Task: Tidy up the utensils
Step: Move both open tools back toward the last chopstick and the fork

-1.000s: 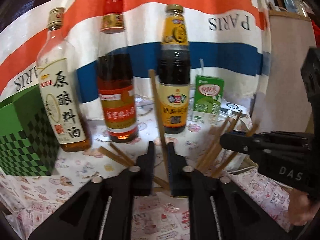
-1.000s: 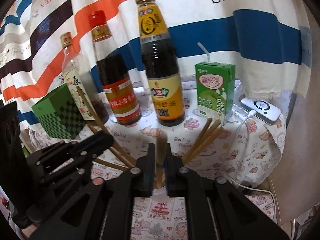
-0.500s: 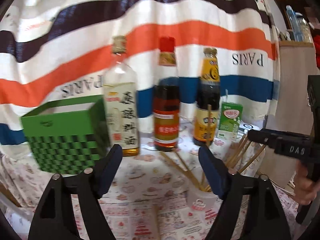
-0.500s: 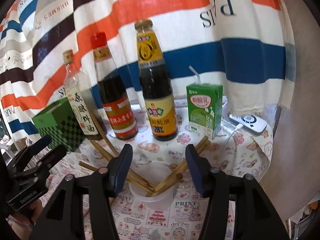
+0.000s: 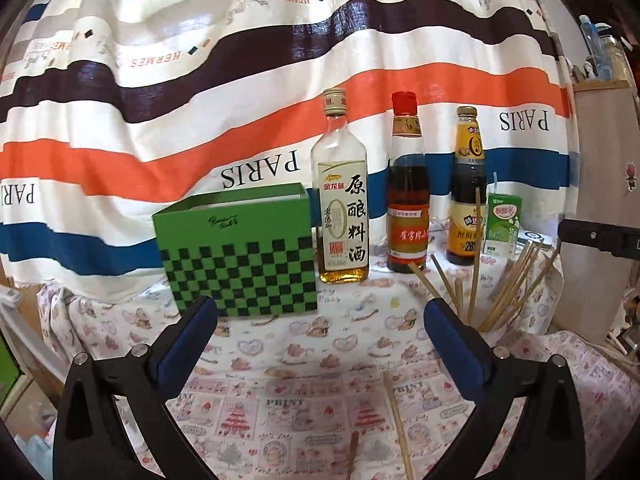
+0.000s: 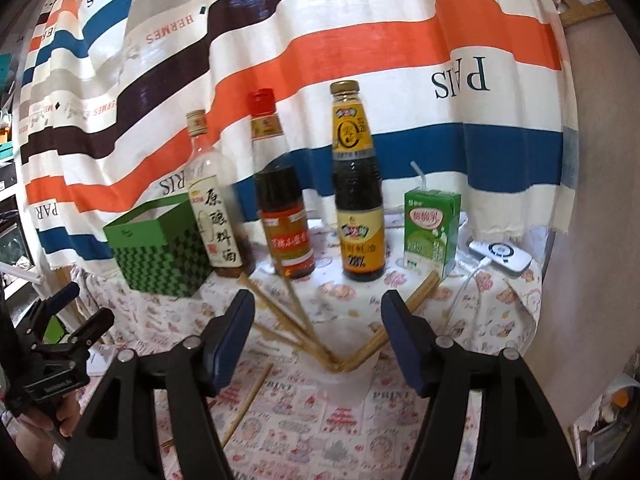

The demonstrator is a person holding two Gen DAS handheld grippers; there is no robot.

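The left gripper (image 5: 320,316) is seen with its jaws spread wide, having just been opening, and nothing is held between its blue pads (image 5: 188,344); only bare patterned tablecloth (image 5: 280,344) lies in the gap. The chopsticks (image 5: 500,280) standing fanned out in a white cup (image 5: 502,334) are found to the right of this gripper, just beyond its right finger and not touched by it. Two loose chopsticks (image 5: 398,424) lie flat on the cloth below and between the fingers, nearer the camera than the fingertips. The right gripper (image 6: 318,308) is likewise held apart, its jaws having just been opening, with no grip on anything. From the right wrist view the white cup (image 6: 352,372) sits directly ahead in the gap between the two fingers, and the bundle of chopsticks (image 6: 292,320) leans out of it to both sides, some sticks passing close to the left pad and others close to the right pad without being pinched. One loose chopstick (image 6: 246,404) lies on the cloth just beside the left finger of that gripper. Behind the cup, a green checkered box (image 6: 156,252), three bottles (image 6: 356,184) and a green drink carton (image 6: 430,232) stand in a row before a striped curtain (image 6: 360,40).
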